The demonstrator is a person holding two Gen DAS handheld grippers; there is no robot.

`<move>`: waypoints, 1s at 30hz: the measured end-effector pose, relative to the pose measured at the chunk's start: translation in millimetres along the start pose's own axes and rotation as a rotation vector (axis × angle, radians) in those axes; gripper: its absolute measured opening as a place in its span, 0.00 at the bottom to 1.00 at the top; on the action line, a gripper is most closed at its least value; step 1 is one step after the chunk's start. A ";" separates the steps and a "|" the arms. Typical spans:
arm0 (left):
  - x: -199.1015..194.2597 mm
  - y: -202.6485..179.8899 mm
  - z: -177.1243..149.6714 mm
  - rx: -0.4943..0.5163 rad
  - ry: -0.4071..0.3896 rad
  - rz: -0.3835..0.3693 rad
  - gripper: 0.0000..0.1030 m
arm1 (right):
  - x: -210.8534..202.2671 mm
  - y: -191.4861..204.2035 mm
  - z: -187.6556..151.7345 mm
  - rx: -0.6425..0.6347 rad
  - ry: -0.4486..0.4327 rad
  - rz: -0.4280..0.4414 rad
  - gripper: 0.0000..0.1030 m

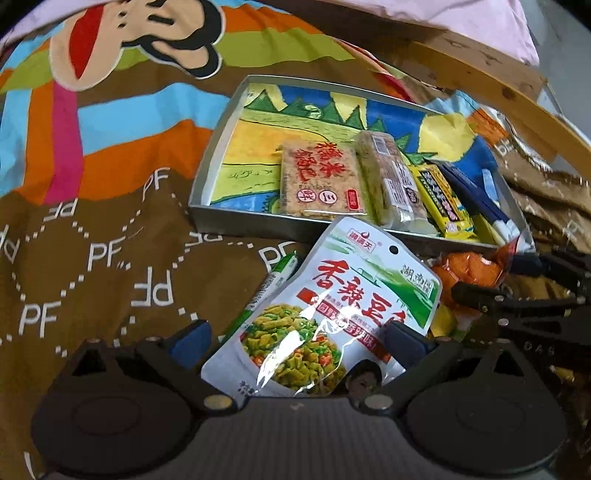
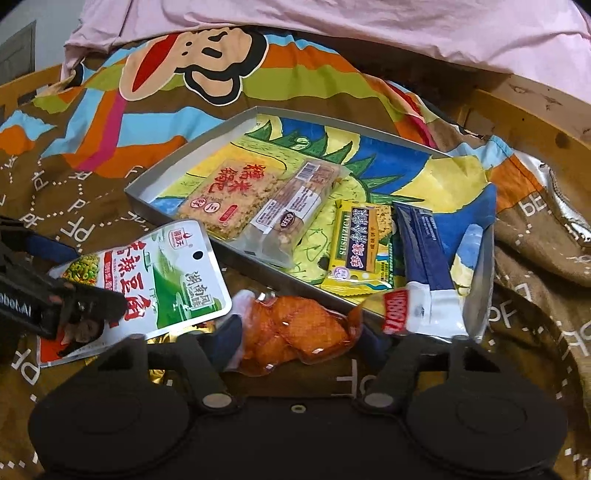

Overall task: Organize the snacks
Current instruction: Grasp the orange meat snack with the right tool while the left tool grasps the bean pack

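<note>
A shallow grey tray (image 1: 236, 221) (image 2: 177, 162) with a drawing inside lies on the patterned blanket and holds a rice cracker pack (image 1: 317, 177) (image 2: 225, 192), a clear-wrapped bar (image 1: 391, 177) (image 2: 291, 210), a yellow pack (image 1: 443, 199) (image 2: 358, 251) and a blue-and-white pack (image 1: 476, 195) (image 2: 424, 258). My left gripper (image 1: 295, 341) straddles a white-and-green bean snack pouch (image 1: 343, 295) (image 2: 162, 273); its fingers stand wide at the pouch's sides. My right gripper (image 2: 299, 338) brackets an orange vacuum-packed snack (image 2: 295, 332) (image 1: 469, 273) by the tray's near wall; its fingers look closed against it.
A green stick pack (image 1: 273, 284) lies under the pouch. A gold wrapper (image 2: 159, 373) lies beneath the grippers. A silver packet (image 2: 569, 206) sits at the far right. A wooden bed rail (image 1: 491, 74) (image 2: 524, 122) and pink bedding (image 2: 332, 26) lie behind the tray.
</note>
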State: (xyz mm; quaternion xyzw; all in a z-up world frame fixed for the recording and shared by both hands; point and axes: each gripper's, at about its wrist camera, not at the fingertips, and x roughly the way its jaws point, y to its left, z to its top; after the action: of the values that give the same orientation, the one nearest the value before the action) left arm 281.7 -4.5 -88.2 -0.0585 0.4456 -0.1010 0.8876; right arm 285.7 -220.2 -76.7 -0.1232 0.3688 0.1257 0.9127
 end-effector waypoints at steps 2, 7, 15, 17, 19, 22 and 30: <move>-1.4 1.1 -0.2 -0.016 -0.001 -0.009 0.95 | -0.9 2.6 -0.7 -0.016 0.005 -0.011 0.58; -6.4 -6.6 -2.1 0.034 -0.002 0.003 0.92 | -4.6 5.5 -2.7 -0.021 0.017 -0.016 0.55; -23.3 -22.1 -10.5 0.115 0.025 -0.062 0.92 | -22.6 4.8 -12.5 0.010 0.084 0.023 0.53; -22.2 -25.1 -10.3 0.146 0.013 -0.051 0.93 | -24.9 3.3 -11.7 0.016 0.069 0.029 0.54; -21.6 -26.0 -8.5 0.148 -0.010 -0.059 0.95 | -24.0 0.0 -10.2 0.025 0.047 0.042 0.59; -19.4 -29.4 -7.4 0.168 -0.033 -0.078 0.98 | -16.8 -2.0 -6.8 -0.011 0.031 0.055 0.66; 1.9 -48.0 -22.5 0.345 0.016 -0.037 0.97 | 0.4 -10.8 -10.3 0.035 0.042 0.125 0.74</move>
State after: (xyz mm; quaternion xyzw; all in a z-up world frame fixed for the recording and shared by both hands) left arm 258.7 -51.9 -93.7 0.0872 0.4277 -0.1925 0.8789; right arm 282.9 -233.6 -82.8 -0.0865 0.3968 0.1734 0.8972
